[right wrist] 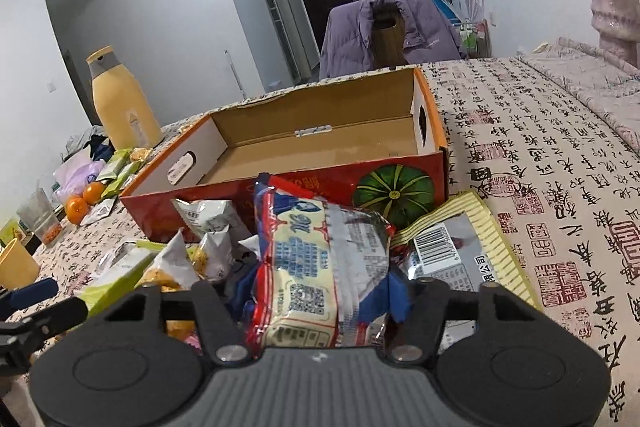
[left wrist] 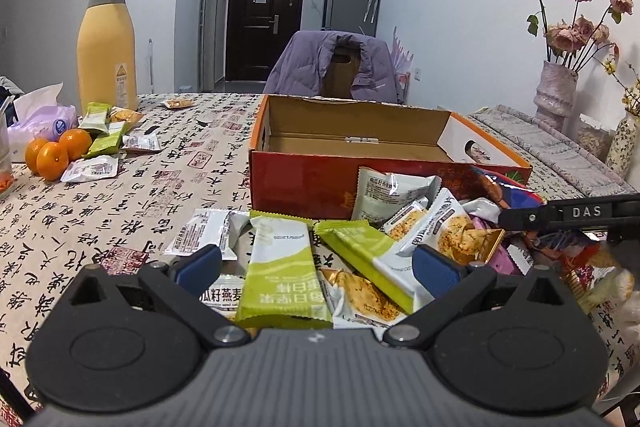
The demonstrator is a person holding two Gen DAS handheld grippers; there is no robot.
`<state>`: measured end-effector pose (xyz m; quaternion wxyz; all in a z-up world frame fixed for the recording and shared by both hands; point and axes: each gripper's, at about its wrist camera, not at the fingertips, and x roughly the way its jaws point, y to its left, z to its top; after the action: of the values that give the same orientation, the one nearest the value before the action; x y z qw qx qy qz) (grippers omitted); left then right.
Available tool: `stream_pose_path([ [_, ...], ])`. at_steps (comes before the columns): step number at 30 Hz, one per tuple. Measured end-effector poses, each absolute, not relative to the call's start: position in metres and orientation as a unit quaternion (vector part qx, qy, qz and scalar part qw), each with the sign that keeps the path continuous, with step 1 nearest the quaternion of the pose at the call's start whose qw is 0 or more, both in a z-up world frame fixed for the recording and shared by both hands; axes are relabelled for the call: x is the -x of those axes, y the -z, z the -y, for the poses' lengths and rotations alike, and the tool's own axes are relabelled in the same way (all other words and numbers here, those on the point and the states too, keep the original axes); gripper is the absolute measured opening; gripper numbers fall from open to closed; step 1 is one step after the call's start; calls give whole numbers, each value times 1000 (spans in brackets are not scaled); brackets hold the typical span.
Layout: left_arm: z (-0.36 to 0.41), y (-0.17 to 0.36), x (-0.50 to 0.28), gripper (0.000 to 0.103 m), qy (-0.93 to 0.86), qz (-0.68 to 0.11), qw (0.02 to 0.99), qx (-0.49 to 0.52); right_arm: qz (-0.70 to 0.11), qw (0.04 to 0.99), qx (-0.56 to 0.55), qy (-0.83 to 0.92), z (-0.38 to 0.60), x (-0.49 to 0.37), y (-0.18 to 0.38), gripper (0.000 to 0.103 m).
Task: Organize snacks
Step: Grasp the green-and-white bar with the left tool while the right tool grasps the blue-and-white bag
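Note:
An open cardboard box (left wrist: 296, 183), red outside with nothing inside, stands on the calligraphy-print tablecloth. A pile of snack packets lies against its near wall. My left gripper (left wrist: 318, 267) is open, its blue pads apart over a green-and-white bar packet (left wrist: 280, 267) and a cracker packet (left wrist: 360, 295). In the right wrist view my right gripper (right wrist: 318, 295) is shut on a red, white and blue snack bag (right wrist: 316, 267), which bulges between the pads just in front of the box (right wrist: 312, 119). A striped yellow packet (right wrist: 460, 247) lies beside it.
At the left stand a tall yellow bottle (left wrist: 106, 47), three oranges (left wrist: 56, 151), a tissue pack (left wrist: 40, 119) and more small packets (left wrist: 104, 131). A vase of dried roses (left wrist: 556, 95) is at the right. A chair with a purple jacket (left wrist: 336, 67) stands behind the table.

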<state>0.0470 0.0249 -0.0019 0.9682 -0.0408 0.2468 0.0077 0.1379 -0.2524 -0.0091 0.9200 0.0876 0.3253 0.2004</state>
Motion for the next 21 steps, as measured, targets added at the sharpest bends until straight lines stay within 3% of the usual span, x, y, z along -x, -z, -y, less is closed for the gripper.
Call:
stream_pose_path([
  [14,-38,0,-79,103,-28,-296,954,37,-210,963,-33,-166,247,-78,-12,58],
  [21,-43,5,-105,80,-36,-341,939,33,-216,962,-46,-163,254,-70,-6,58],
])
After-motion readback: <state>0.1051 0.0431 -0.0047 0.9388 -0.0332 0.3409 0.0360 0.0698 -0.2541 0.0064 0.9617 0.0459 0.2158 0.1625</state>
